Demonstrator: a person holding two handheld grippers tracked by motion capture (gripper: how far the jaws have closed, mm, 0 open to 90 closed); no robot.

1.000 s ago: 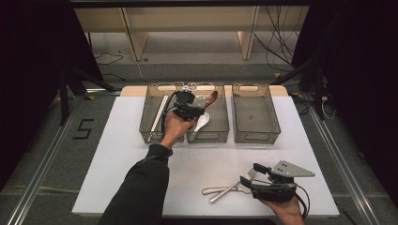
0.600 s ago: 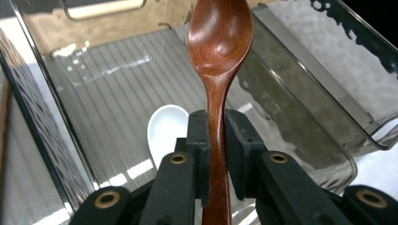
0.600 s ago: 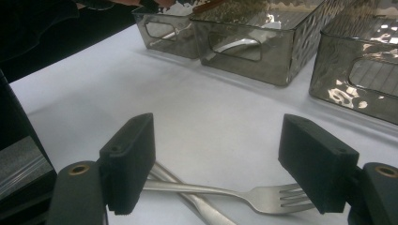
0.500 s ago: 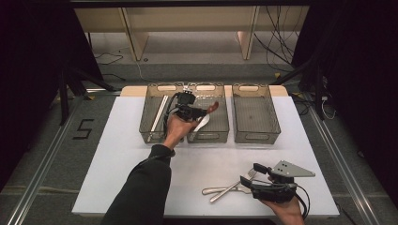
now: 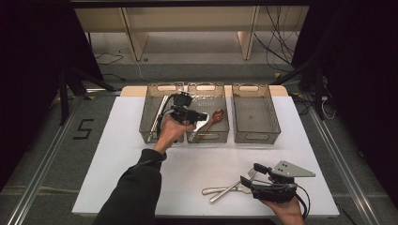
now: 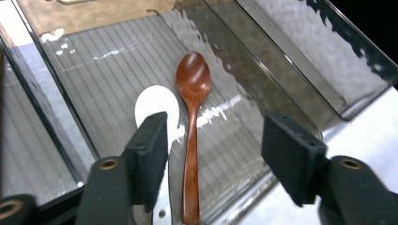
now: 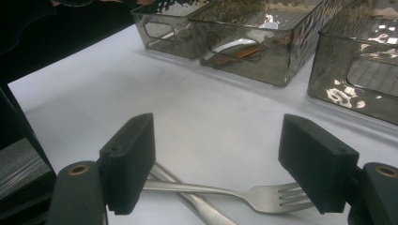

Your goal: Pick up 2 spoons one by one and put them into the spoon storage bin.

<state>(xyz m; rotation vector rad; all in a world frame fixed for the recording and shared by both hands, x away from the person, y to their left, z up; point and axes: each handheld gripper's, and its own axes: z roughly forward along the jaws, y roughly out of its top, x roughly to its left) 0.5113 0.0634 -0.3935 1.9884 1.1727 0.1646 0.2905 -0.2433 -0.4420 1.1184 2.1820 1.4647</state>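
Observation:
A brown wooden spoon (image 6: pixel 192 93) lies flat on the floor of the middle bin (image 5: pixel 206 138), beside a white spoon (image 6: pixel 157 105). My left gripper (image 6: pixel 220 145) hovers over them; its jaws have just been opening, and the wooden spoon lies loose below the gap, touched by neither pad. In the high view the left gripper (image 5: pixel 201 116) sits over the bin's near left part, with the wooden spoon (image 5: pixel 214 117) to its right. My right gripper (image 7: pixel 218 159) stands open just above a metal fork (image 7: pixel 263 197) that crosses another metal handle (image 7: pixel 202 208) on the white table.
Three clear grey bins stand in a row at the table's far side. The left bin (image 5: pixel 152 122) holds silver cutlery (image 5: pixel 162 105); the right bin (image 5: pixel 256 133) has nothing in it. The fork (image 5: pixel 234 185) and its neighbour lie near the front edge.
The left gripper's jaws have opened and let go of the wooden spoon, which dropped from a raised tilt to lie in the middle bin. The right gripper has not moved.

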